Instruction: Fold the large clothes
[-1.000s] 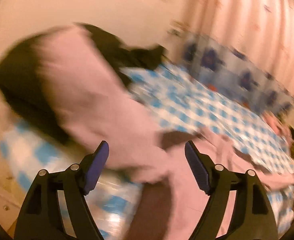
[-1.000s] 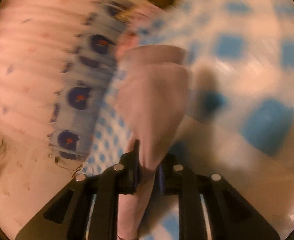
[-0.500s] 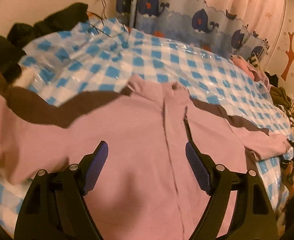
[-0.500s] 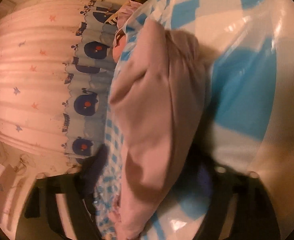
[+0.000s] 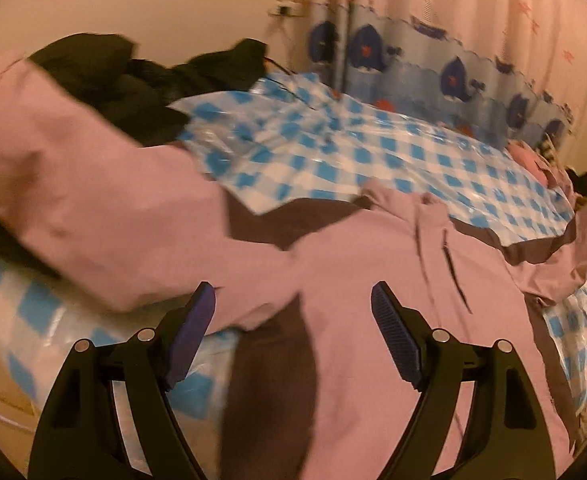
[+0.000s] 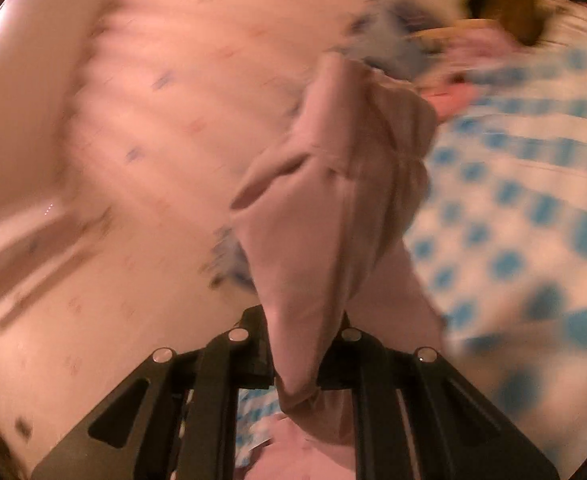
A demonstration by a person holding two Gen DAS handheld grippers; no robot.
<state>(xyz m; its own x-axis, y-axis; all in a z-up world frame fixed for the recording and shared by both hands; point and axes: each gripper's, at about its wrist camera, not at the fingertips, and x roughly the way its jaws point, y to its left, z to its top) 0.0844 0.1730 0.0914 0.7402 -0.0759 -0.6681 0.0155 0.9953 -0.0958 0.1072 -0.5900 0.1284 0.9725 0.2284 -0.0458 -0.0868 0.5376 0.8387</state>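
Pink jacket (image 5: 373, 288) is lying spread on the checked bed (image 5: 373, 152), soft and floppy, right claw (image 6: 305, 344) clamping a bunched sleeve at far right, left claw (image 5: 293, 320) hovering open over the near hem, probably the next hold.

A: The right wrist view is smeared; how much can you make out?
B: Little. The curtain (image 6: 165, 128) and checked bed cover (image 6: 533, 208) are streaks, and the jacket sleeve (image 6: 333, 200) hides the right gripper (image 6: 307, 354) tips.
A: And the left view?
B: The jacket (image 5: 373, 300) runs off the bottom edge, its left sleeve blurred, covering part of the dark clothes (image 5: 133, 80) behind it.
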